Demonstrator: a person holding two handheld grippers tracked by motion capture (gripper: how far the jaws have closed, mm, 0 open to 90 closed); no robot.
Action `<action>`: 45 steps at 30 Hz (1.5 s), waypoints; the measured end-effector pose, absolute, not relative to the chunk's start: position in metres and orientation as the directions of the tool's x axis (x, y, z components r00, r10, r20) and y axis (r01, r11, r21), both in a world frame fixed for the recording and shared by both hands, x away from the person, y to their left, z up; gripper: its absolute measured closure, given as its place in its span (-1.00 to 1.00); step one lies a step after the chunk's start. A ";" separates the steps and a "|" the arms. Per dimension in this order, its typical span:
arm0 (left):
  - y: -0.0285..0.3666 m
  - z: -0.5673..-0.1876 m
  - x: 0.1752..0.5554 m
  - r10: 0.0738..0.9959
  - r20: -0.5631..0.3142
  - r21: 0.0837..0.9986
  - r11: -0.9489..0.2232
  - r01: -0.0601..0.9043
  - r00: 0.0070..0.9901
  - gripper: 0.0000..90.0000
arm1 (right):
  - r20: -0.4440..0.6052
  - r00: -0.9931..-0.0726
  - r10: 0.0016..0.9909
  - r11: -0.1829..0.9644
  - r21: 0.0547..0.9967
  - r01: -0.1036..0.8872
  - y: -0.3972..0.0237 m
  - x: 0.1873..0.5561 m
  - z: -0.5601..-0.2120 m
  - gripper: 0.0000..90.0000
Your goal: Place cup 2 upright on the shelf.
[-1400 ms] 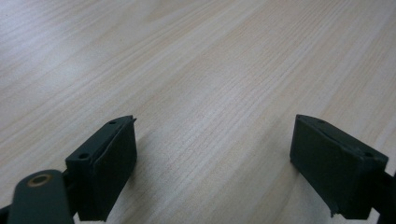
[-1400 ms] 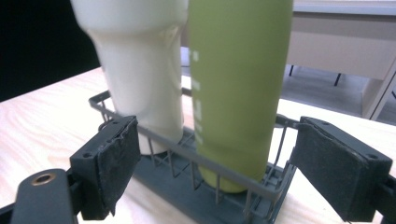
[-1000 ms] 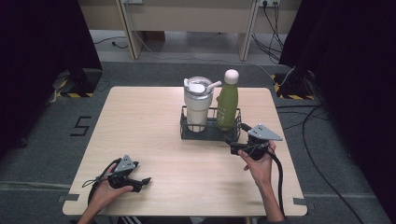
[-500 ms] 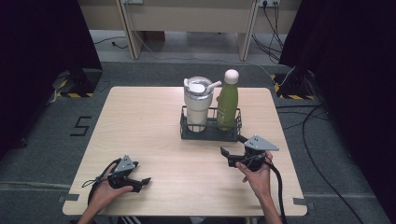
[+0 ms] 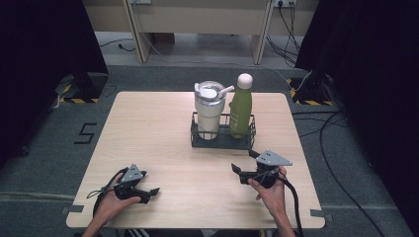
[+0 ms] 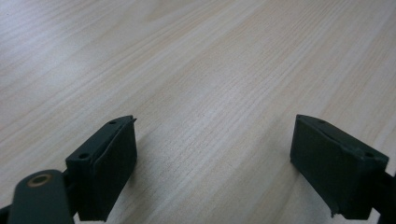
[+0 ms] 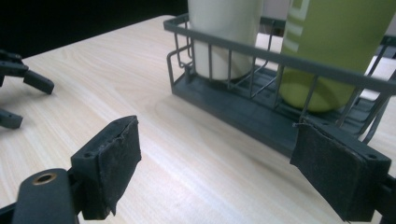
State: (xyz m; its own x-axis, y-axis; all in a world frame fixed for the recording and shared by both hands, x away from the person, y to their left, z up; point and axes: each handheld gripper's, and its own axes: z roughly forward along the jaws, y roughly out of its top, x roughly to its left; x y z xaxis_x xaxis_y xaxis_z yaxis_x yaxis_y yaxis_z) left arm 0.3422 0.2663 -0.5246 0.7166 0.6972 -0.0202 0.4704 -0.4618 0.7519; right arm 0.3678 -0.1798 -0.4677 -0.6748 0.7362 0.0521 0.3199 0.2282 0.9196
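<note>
A dark wire basket (image 5: 222,140) stands right of the table's middle and holds a white lidded tumbler (image 5: 207,111) and a green bottle (image 5: 240,111) with a pale cap. My right gripper (image 5: 244,162) hovers just in front of the basket, open, with nothing between its pads. In the right gripper view the basket (image 7: 261,56), the tumbler (image 7: 224,28) and the bottle (image 7: 336,42) lie ahead of the right gripper (image 7: 233,172), close to the right pad. My left gripper (image 5: 150,194) rests open on the front left of the table. The left gripper (image 6: 215,168) has bare wood between its jaws.
The light wooden table (image 5: 153,133) has free room on its left half and along the front. The left gripper (image 7: 18,93) lies at the far left in the right gripper view. Cables (image 5: 326,133) run over the grey floor to the right.
My right gripper has pulled back from the basket's right end toward the front edge, slightly left and lower. The left gripper has not moved.
</note>
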 end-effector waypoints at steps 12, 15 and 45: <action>0.266 -0.525 0.342 0.697 -0.020 0.752 -0.462 0.471 0.717 -0.69 | 0.054 -0.679 0.732 0.256 0.902 0.348 -0.179 0.360 -0.481 -0.66; 0.266 -0.525 0.342 0.697 -0.020 0.752 -0.462 0.471 0.717 -0.69 | 0.057 -0.678 0.733 0.258 0.899 0.354 -0.180 0.358 -0.483 -0.66; 0.266 -0.525 0.342 0.697 -0.021 0.752 -0.462 0.471 0.717 -0.69 | 0.080 -0.682 0.727 0.291 0.864 0.411 -0.189 0.331 -0.499 -0.67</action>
State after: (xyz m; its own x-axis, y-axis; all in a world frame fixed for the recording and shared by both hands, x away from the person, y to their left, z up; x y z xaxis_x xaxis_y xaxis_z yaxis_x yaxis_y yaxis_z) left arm 0.3422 0.2663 -0.5246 0.7166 0.6972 -0.0205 0.4708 -0.4618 0.7517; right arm 0.3314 -0.1886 -0.4993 -0.6824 0.7267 0.0795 0.4105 0.2909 0.8642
